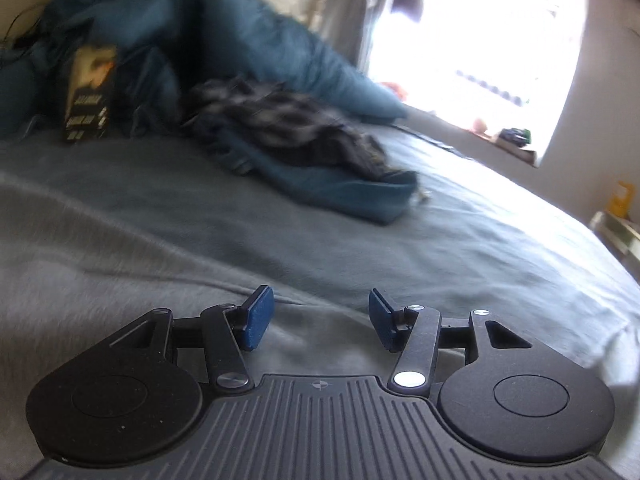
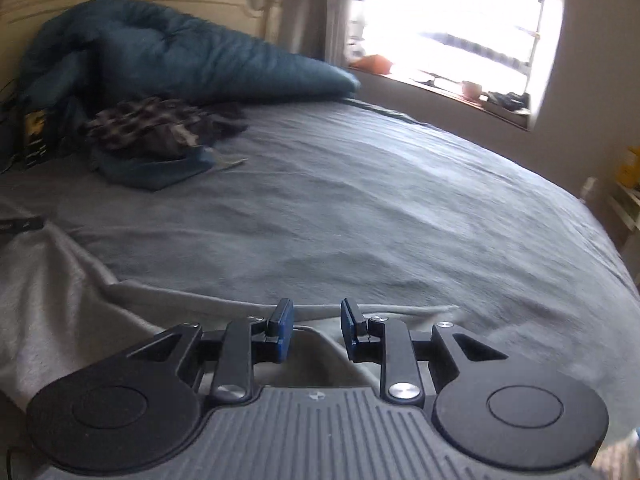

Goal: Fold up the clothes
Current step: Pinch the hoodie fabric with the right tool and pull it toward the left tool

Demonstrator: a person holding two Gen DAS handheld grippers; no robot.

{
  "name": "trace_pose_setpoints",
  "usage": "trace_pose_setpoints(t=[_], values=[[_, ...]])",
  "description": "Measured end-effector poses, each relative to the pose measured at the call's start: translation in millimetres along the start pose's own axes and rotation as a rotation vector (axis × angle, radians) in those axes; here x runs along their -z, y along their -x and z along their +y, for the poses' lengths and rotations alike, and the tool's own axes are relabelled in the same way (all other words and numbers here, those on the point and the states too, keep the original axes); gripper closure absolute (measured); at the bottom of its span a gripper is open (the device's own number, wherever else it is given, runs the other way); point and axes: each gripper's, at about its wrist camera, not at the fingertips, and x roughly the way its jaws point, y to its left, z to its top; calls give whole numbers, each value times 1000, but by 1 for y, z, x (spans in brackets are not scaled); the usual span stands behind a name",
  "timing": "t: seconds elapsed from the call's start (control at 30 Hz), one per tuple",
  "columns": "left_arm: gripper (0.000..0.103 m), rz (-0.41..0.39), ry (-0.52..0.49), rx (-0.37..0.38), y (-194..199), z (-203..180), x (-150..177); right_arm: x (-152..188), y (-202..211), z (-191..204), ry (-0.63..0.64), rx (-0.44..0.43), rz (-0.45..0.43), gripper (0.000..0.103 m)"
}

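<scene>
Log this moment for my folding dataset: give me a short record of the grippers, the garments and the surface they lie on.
left gripper: open, holds nothing, low over the grey garment
right gripper: open, holds nothing, at the grey garment's edge
grey garment: spread flat on the near part of the bed
clothes pile: dark patterned cloth on a teal piece, unfolded, far left of the bed
duvet: teal, bunched by the headboard
window: bright, at the far right
</scene>
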Motion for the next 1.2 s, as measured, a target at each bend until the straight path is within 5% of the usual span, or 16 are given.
trace_pose_setpoints(t=[0.23, 0.47, 0.57, 0.63, 0.7, 1.2], values=[[52, 16, 64, 7, -8, 17, -3, -9, -56, 101, 444, -211, 86, 75], [54, 16, 58, 3, -13, 21, -2, -9, -85, 149, 577, -380, 203, 75], [54, 16, 60, 6, -13, 22, -1, 0, -93, 157, 567, -299, 217, 78], [54, 14, 64, 9, -13, 23, -1, 5, -92, 161, 561, -244, 199, 94], [55, 11, 71, 11, -12, 24, -1, 7, -85, 164, 575, -196, 161, 97], [56, -13, 82, -21, -12, 26, -4, 3, -78, 171, 682, 9, 25, 98]])
